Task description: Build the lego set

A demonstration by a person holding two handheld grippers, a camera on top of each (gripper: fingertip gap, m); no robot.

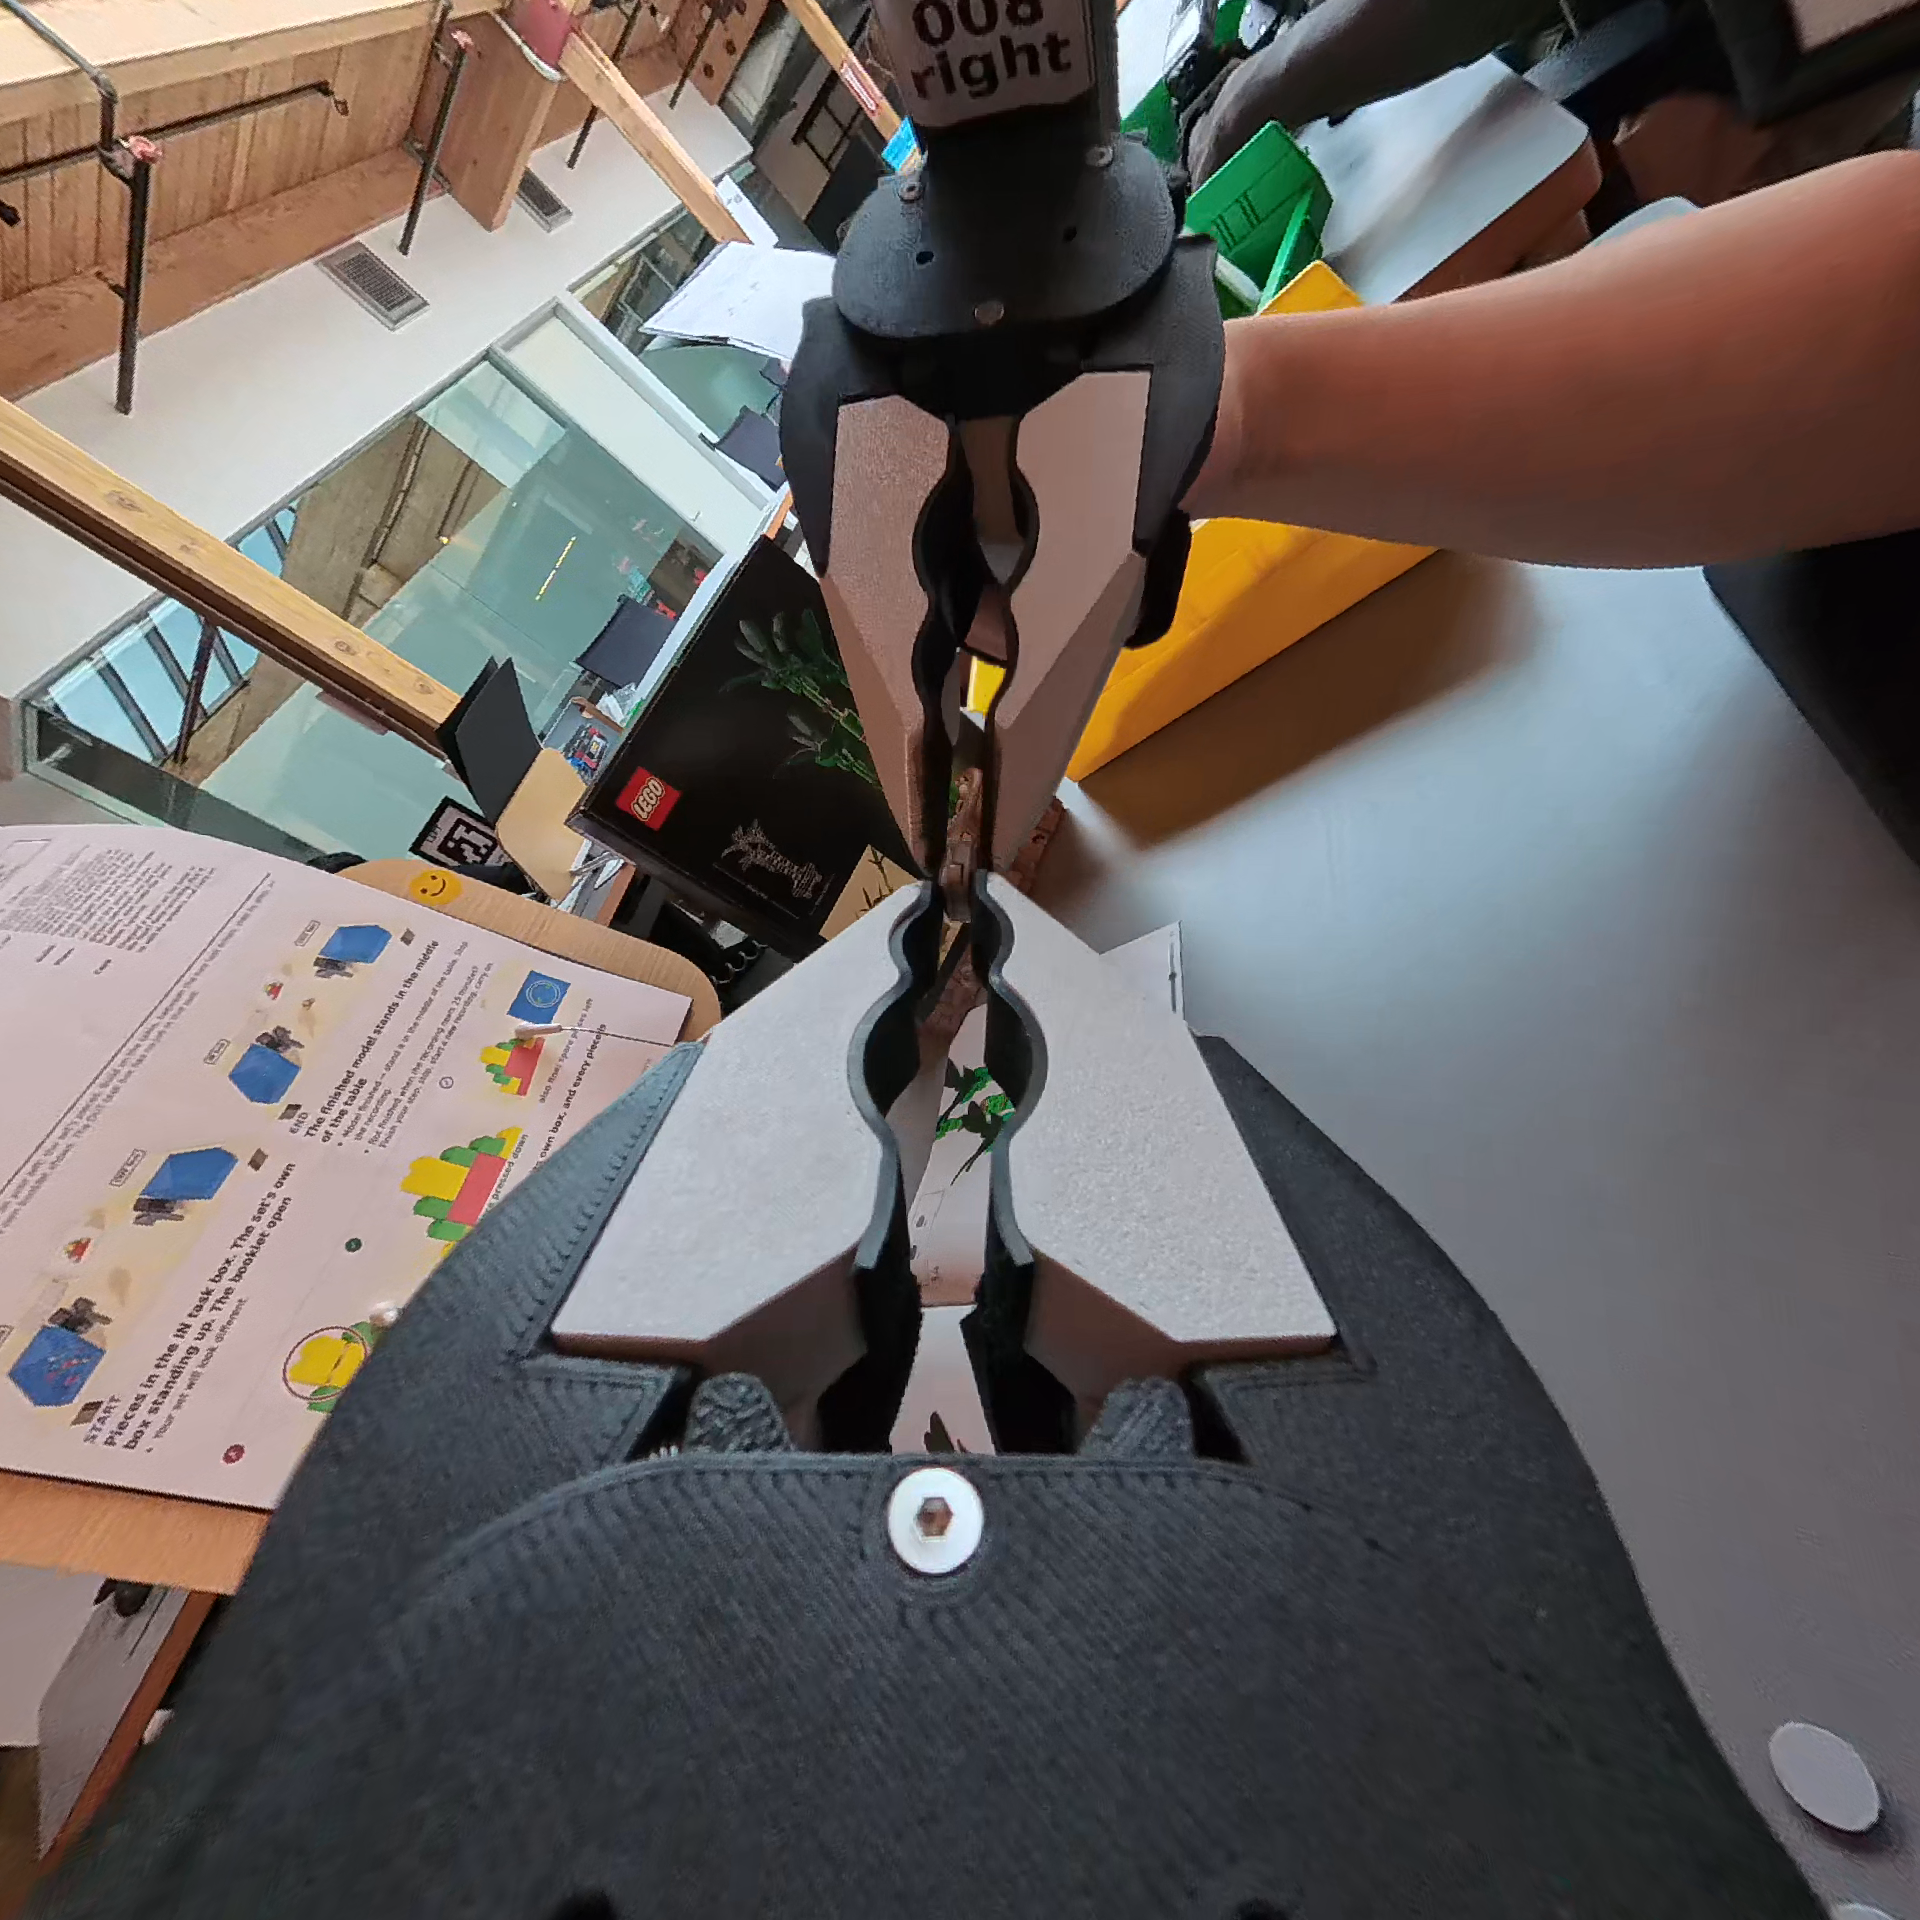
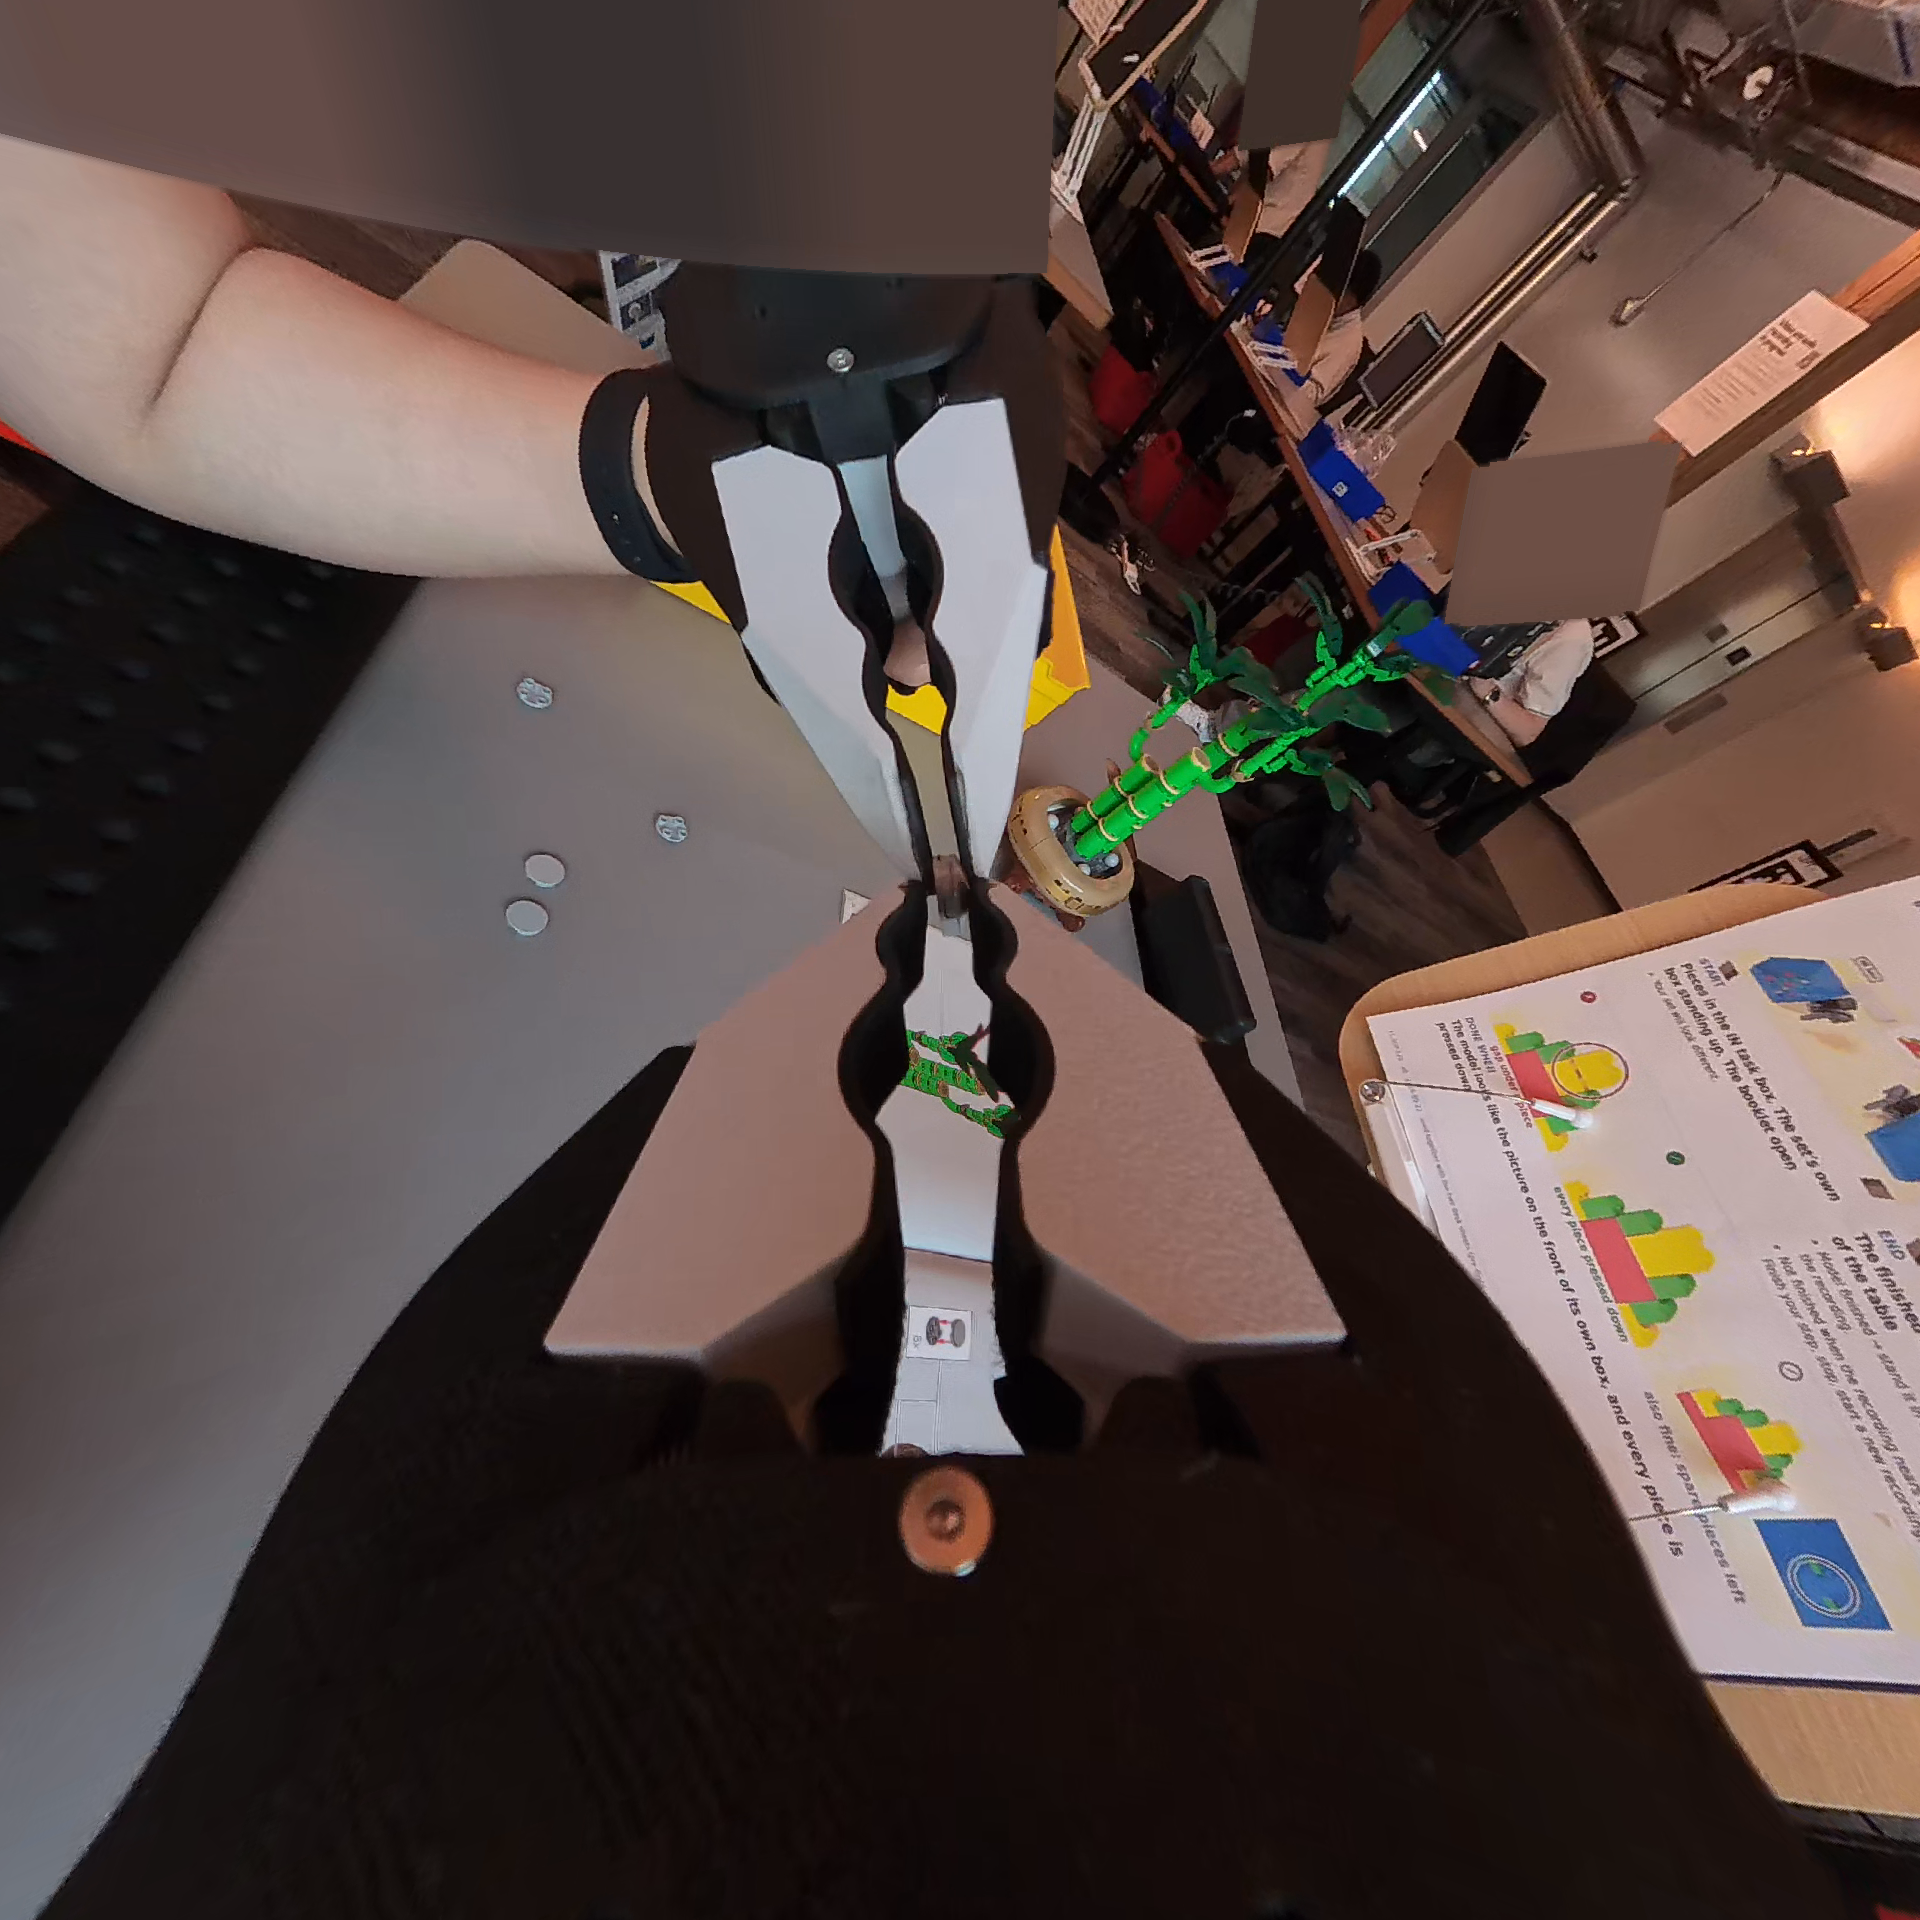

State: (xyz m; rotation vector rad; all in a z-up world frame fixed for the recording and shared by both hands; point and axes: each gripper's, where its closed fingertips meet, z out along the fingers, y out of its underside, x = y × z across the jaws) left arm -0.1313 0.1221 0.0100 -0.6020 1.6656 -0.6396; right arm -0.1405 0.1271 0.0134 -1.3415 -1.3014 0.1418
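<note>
Two grippers meet tip to tip above a smooth grey table [image 2: 364,1039]. The left gripper [image 1: 958,914] has its two fingers pressed nearly together on a small brown piece [image 1: 958,873]. The right gripper [image 2: 948,902] pinches the same small piece from the other side, fingers almost touching. The piece is tiny, and I cannot tell its shape.

Each gripper has two pale, flat fingers with wavy black inner edges, set in a rough black shell.

Only the right wrist view shows the green bamboo plant [image 2: 1226,748] made of bricks. It stands in a round tan pot [image 2: 1070,857] on the table, just beside the meeting tips. That view also shows four small white round bits [image 2: 527,916] lying on the table, well apart from the plant.

Only the left wrist view shows one black set box [image 1: 748,769], standing behind the grippers. One yellow bin [image 1: 1247,603] sits near it, and green bins [image 1: 1262,197] are farther back.

Both views show one printed sheet [image 2: 1714,1299] with coloured brick drawings, lying on a wooden board [image 1: 104,1538]. An open booklet [image 2: 940,1226] peeks through the gap between the fingers.
</note>
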